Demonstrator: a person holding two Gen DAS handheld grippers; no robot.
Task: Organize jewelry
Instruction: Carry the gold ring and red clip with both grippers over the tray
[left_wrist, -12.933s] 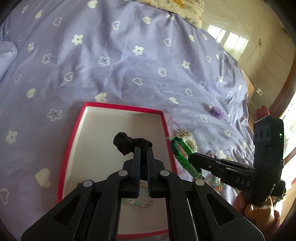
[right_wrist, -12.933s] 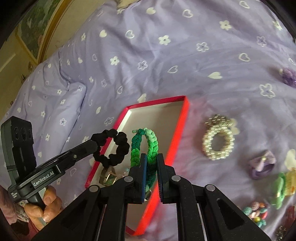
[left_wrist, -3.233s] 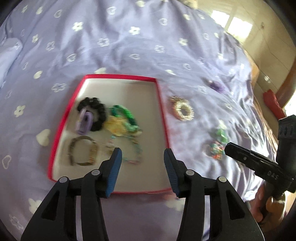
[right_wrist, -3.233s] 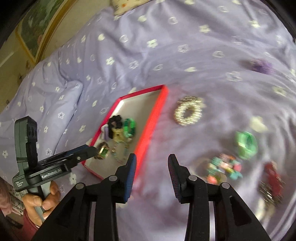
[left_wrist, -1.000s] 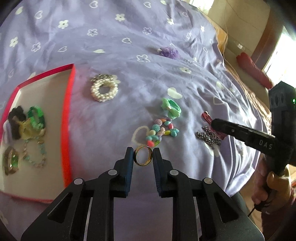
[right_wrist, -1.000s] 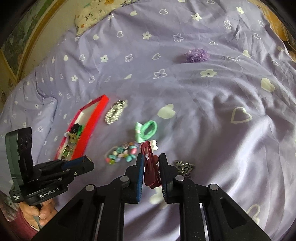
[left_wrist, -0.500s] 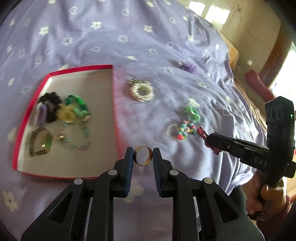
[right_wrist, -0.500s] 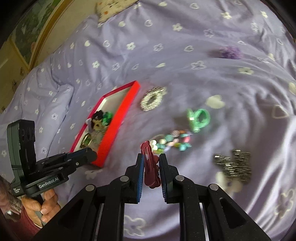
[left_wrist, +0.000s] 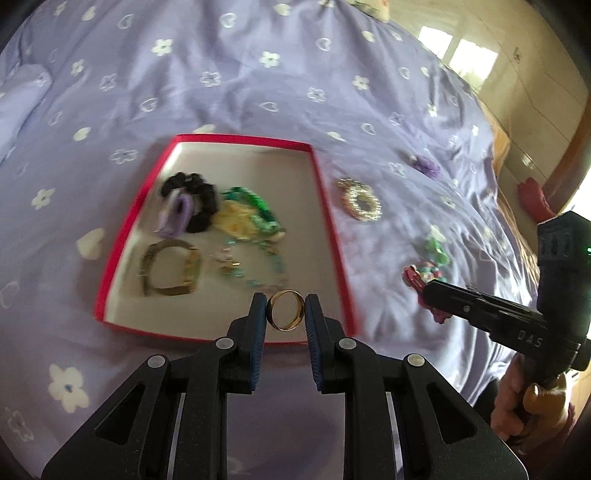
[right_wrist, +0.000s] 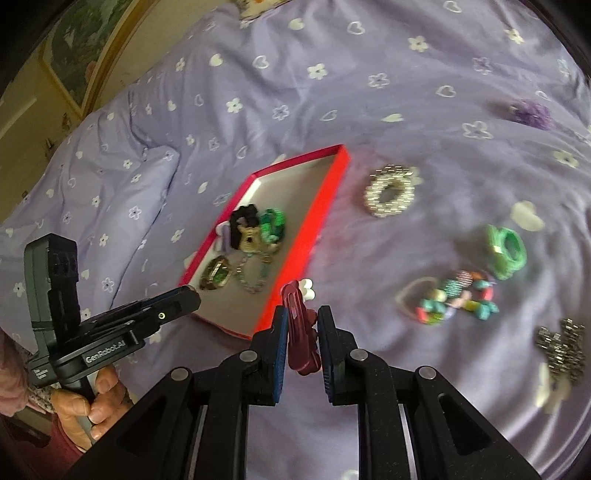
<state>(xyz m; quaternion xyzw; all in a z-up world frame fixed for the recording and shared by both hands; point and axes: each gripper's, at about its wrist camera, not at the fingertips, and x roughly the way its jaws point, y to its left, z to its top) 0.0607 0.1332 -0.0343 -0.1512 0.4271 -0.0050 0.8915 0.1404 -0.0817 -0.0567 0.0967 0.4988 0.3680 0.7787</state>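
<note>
Purple bedspread (left_wrist: 258, 92), red tray (left_wrist: 325, 206), gripped gold ring (left_wrist: 286, 309)

A bed spread with a lilac quilt (left_wrist: 258, 110) printed in white hearts and flowers carries everything. A red-rimmed shallow box (left_wrist: 325, 206) lies on it near the middle of the left wrist view; at its 3 o'clock rests a pearl bead ring (left_wrist: 361, 199), and beyond that toward 2 o'clock a purple scrunchie (left_wrist: 426, 164). In the right wrist view a green band (right_wrist: 506, 251), a coloured bead bracelet (right_wrist: 456, 301) and a dark metal chain (right_wrist: 563, 349) trail away toward 4 o'clock.
</note>
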